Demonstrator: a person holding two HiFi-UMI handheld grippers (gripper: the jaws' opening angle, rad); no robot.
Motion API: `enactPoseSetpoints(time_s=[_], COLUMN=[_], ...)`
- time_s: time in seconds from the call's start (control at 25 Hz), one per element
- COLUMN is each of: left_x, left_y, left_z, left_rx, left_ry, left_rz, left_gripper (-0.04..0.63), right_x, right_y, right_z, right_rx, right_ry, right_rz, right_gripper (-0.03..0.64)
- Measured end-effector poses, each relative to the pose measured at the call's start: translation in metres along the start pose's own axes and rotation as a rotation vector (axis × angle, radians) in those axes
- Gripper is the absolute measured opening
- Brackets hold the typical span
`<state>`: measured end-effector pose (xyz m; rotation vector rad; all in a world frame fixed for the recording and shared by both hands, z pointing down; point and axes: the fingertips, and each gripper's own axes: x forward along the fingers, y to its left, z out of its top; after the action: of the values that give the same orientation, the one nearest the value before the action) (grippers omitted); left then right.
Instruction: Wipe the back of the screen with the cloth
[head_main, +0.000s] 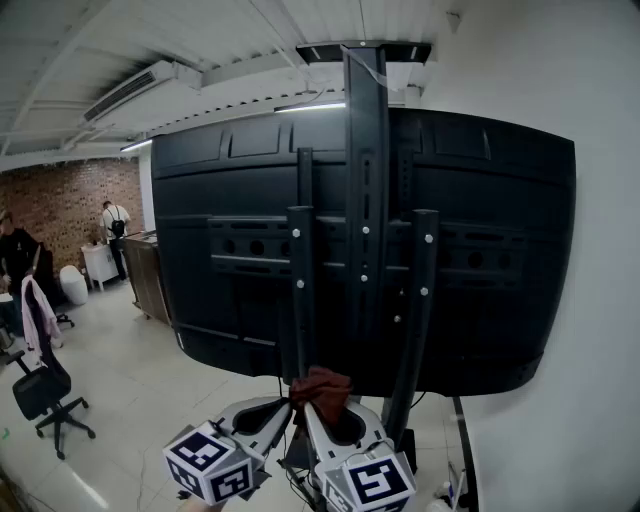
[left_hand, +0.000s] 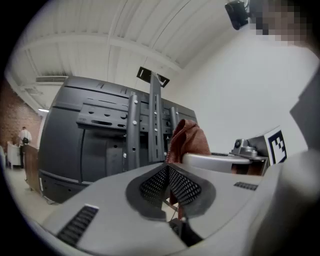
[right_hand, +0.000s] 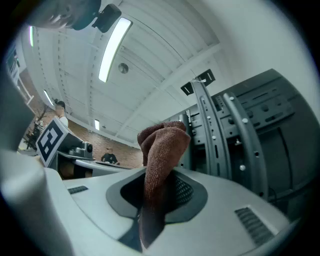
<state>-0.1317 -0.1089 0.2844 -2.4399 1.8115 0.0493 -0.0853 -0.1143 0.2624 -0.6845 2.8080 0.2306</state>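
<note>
Step in hand: approach, wiping not yet begun. The right gripper (right_hand: 159, 172) is clamped on the cloth (right_hand: 160, 150), a reddish-brown bunch that sticks up past the jaw tips with a tail hanging down between the jaws. The left gripper (left_hand: 167, 169) has its jaws closed tip to tip with nothing pinched that can be made out (the red seen behind and through the gap reads as the cloth in the other gripper). In the head view both grippers sit side by side, low and centred, left gripper (head_main: 282, 408) just beside right gripper (head_main: 318, 412), with the cloth (head_main: 322, 385) under the bottom edge of the screen (head_main: 250, 250), near the foot of the bracket (head_main: 365, 200). Whether the cloth touches anything can't be told; it looks just short of the panel. The screen's black back fills the view, upright on its stand, wall (head_main: 600, 200) close on the right. Next move, judged: lift the right gripper, press the bunched cloth flat on a bare panel area beside the bracket rails, then sweep across, working around rails and screws.
</note>
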Motion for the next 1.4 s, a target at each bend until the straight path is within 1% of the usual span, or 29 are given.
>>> enactPoseSetpoints(time_s=[0.12,0.2,0.28,0.4,0.48,0.6,0.72,0.96,1.04,1.24,1.4], left_x=[-0.004,-0.007,-0.012,-0.021,-0.026,-0.032,-0.034,-0.041,-0.045,-0.046,-0.034], left_y=[0.021,0.036,0.054,0.086,0.110,0.153,0.205,0.333,0.374,0.463,0.512], left_z=[0.021,0.035,0.050,0.073,0.087,0.108,0.128,0.184,0.202,0.246,0.270], left_rx=[0.013,0.020,0.024,0.045,0.063,0.099,0.109,0.154,0.175,0.181,0.212], left_ry=[-0.009,-0.021,-0.043,-0.077,-0.099,-0.119,-0.132,-0.188,-0.205,-0.248,-0.250], left_rz=[0.052,0.084,0.120,0.174,0.195,0.210,0.195,0.173,0.162,0.143,0.138], left_gripper=[0.014,0.014,0.014,0.014,0.014,0.014,0.014,0.012,0.012,0.012,0.012], right_x=[0.022,0.041,0.065,0.107,0.137,0.186,0.245,0.382,0.426,0.524,0.584], right_y=[0.005,0.007,0.012,0.033,0.044,0.059,0.072,0.107,0.117,0.123,0.114], right_z=[0.023,0.038,0.053,0.078,0.093,0.106,0.114,0.144,0.151,0.173,0.194], right_rx=[0.034,0.048,0.048,0.028,0.013,0.004,-0.016,-0.033,-0.039,-0.037,-0.020], right_ry=[-0.026,-0.060,-0.098,-0.127,-0.140,-0.139,-0.132,-0.138,-0.132,-0.109,-0.073], right_rz=[0.091,0.139,0.195,0.290,0.329,0.363,0.366,0.359,0.342,0.284,0.210], right_gripper=[0.069,0.069,0.069,0.069,0.069,0.069,0.069,0.069,0.069,0.069,0.069])
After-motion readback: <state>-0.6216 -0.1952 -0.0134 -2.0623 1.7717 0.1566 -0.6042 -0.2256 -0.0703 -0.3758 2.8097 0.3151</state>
